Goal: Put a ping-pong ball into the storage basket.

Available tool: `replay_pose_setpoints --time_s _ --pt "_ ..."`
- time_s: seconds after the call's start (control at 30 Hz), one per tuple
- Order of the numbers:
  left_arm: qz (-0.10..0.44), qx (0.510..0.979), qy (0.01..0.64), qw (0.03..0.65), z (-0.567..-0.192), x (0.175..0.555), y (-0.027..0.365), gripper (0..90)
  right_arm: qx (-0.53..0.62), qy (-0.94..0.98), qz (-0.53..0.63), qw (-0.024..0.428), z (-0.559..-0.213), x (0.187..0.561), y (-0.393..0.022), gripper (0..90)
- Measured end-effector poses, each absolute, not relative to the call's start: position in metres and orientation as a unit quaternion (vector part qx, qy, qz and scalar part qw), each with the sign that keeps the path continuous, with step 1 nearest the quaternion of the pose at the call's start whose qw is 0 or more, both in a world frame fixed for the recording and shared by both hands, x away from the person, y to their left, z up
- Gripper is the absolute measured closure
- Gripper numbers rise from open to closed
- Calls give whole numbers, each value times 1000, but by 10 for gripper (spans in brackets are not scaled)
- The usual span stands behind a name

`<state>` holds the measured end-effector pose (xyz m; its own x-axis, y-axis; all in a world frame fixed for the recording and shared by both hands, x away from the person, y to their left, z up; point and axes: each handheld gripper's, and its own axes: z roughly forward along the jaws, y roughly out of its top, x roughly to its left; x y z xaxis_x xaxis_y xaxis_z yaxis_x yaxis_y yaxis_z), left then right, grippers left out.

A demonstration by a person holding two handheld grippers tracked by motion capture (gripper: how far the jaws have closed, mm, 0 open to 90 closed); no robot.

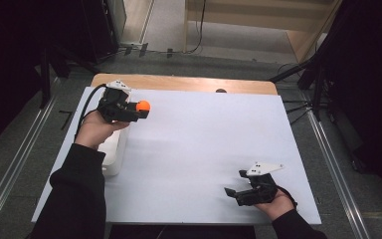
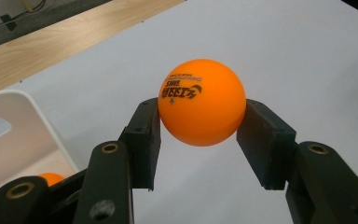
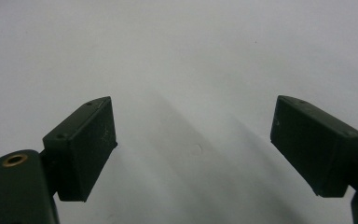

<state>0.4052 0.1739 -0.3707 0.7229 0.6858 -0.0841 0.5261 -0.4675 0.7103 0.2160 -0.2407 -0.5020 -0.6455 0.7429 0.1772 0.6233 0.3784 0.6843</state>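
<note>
Your left gripper [image 2: 200, 135] is clenched on the orange ball [image 2: 201, 101]: both black pads press it, one at its 9 o'clock side, one at 3 o'clock, w/ the ball sitting right at the tips and most of its body bulging up past them toward 12. Black printed lettering on the ball faces the left gripper view's camera, upside down. The ball rides clear of the white sheet [image 2: 284, 56]; nothing under it but the sheet.

In the high view your left gripper [image 1: 138, 110] sits at approx 10 o'clock on the white sheet [image 1: 204, 144], jaws pointing toward 3, and the orange ball [image 1: 143, 105] shows at its tip, the brightest thing on the table. Your left hand [image 1: 97, 128] wraps the gripper body from 7 o'clock, black sleeve trailing down to the bottom edge.

Just below that hand, at the sheet's 9 o'clock edge, stands a white bin [image 1: 113, 152]. In the left gripper view the white bin [image 2: 23, 121] lies at 8 o'clock from the held ball, and a second orange ball [image 2: 51, 179] peeks from inside it behind the jaw linkage, partly hidden.

Your right gripper [image 3: 193, 140] is released: jaws stand wide apart, nothing btwn them but bare white sheet. In the high view the right gripper [image 1: 236, 188] rests at approx 5 o'clock on the sheet, well apart from the ball, held by your right hand [image 1: 277, 203].

The wooden tabletop [image 1: 179, 82] shows as a strip at the sheet's 12 o'clock edge.
</note>
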Motion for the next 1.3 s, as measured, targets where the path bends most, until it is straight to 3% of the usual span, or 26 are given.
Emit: replay_pose_setpoints --time_s 1.3 --pt "156 818 422 358 -366 412 221 509 412 828 372 81 -503 216 -240 127"
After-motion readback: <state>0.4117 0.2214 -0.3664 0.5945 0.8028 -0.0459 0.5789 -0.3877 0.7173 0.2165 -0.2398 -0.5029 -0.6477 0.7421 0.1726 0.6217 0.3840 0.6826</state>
